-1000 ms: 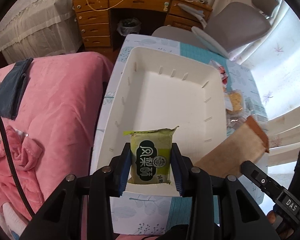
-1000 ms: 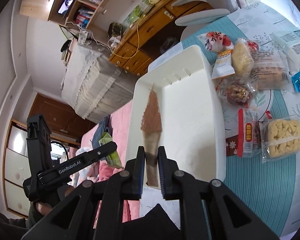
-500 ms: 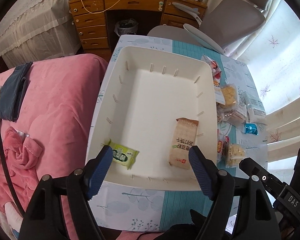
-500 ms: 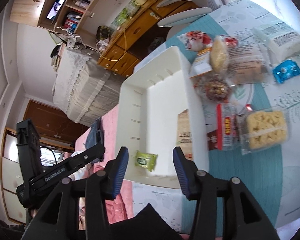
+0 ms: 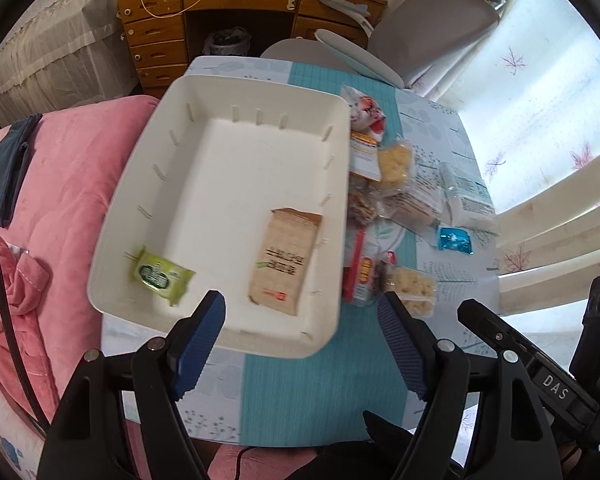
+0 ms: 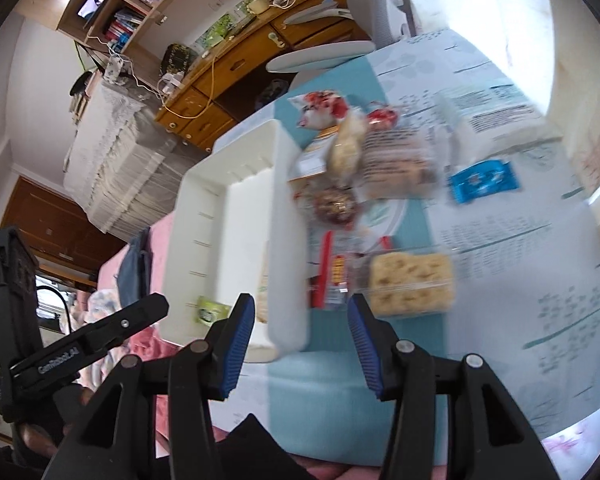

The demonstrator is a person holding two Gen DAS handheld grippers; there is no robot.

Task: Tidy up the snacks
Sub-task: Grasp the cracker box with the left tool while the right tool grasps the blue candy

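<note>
Two snacks lie in the white tray [image 5: 236, 92], green packet [image 5: 162, 276] at its near-left corner, brown packet [image 5: 286, 256] near-right; both grippers, left [image 5: 300, 340] and right [image 6: 298, 344], gape empty, with the heap of snacks [image 5: 400, 196] still waiting on the table [image 5: 320, 392] beside the tray's right edge.

Left claw [image 5: 300, 312] gapes above the white tray [image 5: 204, 92].

left wrist: above, facing tray [image 5: 148, 168] | right wrist: tray's right side | shared: tray
</note>
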